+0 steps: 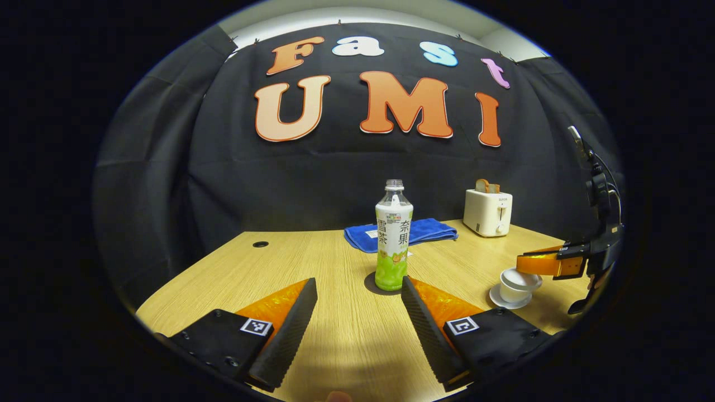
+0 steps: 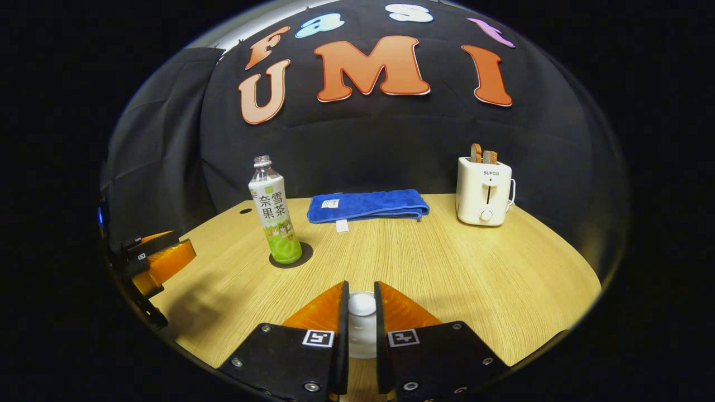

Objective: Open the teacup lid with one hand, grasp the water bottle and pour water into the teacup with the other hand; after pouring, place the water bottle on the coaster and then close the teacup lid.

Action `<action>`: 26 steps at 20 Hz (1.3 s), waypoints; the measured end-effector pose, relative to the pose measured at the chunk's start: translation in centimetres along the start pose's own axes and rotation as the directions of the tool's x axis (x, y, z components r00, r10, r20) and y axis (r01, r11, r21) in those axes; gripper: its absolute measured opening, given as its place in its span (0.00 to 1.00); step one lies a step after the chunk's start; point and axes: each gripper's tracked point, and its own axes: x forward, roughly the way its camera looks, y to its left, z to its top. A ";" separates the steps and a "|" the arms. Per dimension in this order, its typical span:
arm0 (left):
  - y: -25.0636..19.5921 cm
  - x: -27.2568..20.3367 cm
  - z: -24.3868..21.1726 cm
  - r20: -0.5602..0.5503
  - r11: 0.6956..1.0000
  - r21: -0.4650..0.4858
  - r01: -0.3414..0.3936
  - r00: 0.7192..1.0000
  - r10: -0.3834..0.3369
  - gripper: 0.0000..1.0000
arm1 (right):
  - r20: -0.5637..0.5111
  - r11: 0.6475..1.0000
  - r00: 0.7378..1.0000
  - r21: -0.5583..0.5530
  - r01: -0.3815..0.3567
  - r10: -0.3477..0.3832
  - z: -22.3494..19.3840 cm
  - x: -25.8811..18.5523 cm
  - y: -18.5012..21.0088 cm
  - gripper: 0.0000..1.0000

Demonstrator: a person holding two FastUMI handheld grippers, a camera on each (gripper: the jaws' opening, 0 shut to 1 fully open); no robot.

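An uncapped water bottle (image 1: 394, 240) with a white and green label stands upright on a dark round coaster (image 1: 371, 283) mid-table. My left gripper (image 1: 357, 298) is open just in front of it, apart from it, one finger on either side. To the right, a white teacup (image 1: 513, 290) sits on its saucer (image 1: 497, 301). My right gripper (image 1: 533, 263) reaches over the cup from the right. In the right gripper view that gripper (image 2: 360, 291) is shut on the white knob of the teacup lid (image 2: 362, 306). The bottle (image 2: 275, 215) and left gripper (image 2: 162, 257) stand off to the left.
A folded blue towel (image 2: 368, 205) lies at the back of the wooden table (image 2: 458, 268). A white toaster (image 2: 484, 191) holding bread slices stands at the back right. A small cable hole (image 1: 260, 244) is at the back left.
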 end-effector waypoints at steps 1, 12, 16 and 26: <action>0.1 0.2 -0.1 -0.003 1.000 -0.003 0.000 1.000 0.000 0.98 | -0.003 1.000 1.000 -0.002 0.001 -0.001 -0.1 0.0 0.0 0.20; 0.0 0.0 -0.9 -0.021 1.000 -0.017 0.006 1.000 -0.006 0.98 | -0.009 1.000 1.000 -0.003 -0.006 0.006 -0.5 0.0 0.1 0.25; -0.1 -0.1 -1.0 -0.028 1.000 -0.024 0.008 1.000 -0.009 0.98 | -0.005 1.000 1.000 0.001 -0.015 0.015 -0.4 -0.2 0.3 0.29; 0.1 -0.4 0.0 -0.009 1.000 -0.024 -0.008 1.000 0.008 0.97 | 0.116 0.999 0.993 -0.009 0.036 -0.035 3.6 -4.4 -1.1 0.92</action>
